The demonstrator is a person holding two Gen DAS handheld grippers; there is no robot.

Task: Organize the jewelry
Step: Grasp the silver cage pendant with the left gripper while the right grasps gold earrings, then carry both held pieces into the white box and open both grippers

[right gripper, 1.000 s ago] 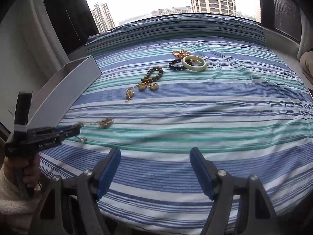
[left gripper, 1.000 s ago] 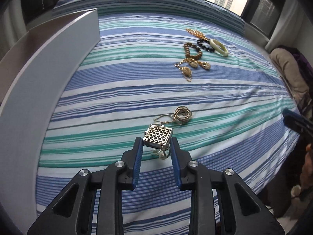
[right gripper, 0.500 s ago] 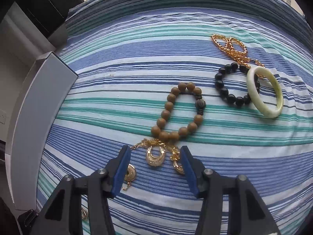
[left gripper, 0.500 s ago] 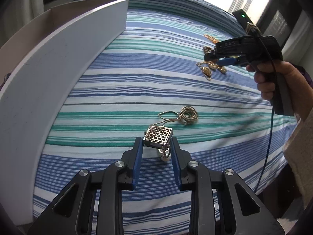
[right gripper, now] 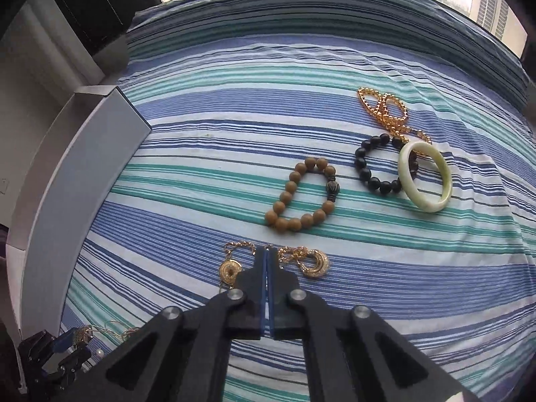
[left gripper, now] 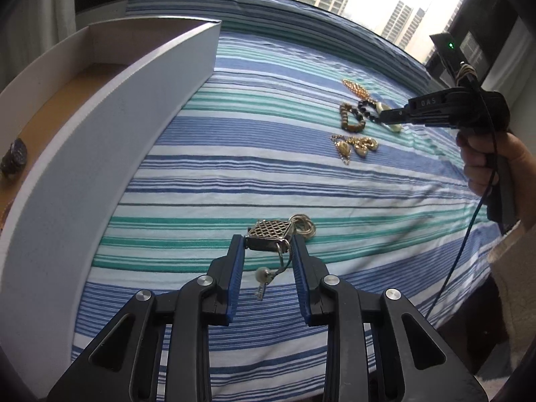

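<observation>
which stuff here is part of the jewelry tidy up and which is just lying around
Job:
lattice pendant in left tongs
gold chain under right tongs
wooden bead bracelet
black bead bracelet
jade bangle
white box

Lying about:
striped bedsheet

gold chain (right gripper: pixel 241 246) hidden behind closed jaws, dark round object (left gripper: pixel 13 159) in box (left gripper: pixel 117 154) cut by edge

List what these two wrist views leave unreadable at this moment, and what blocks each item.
- Right gripper, right wrist view: the shut fingers cover the spot where the gold chain passes, so an actual pinch is unconfirmed.
- Tray, left wrist view: its near wall hides most of the floor; a dark round item is too dim to identify.
- Lattice pendant, right wrist view: tiny, at the frame corner, partly behind the left gripper.
</observation>
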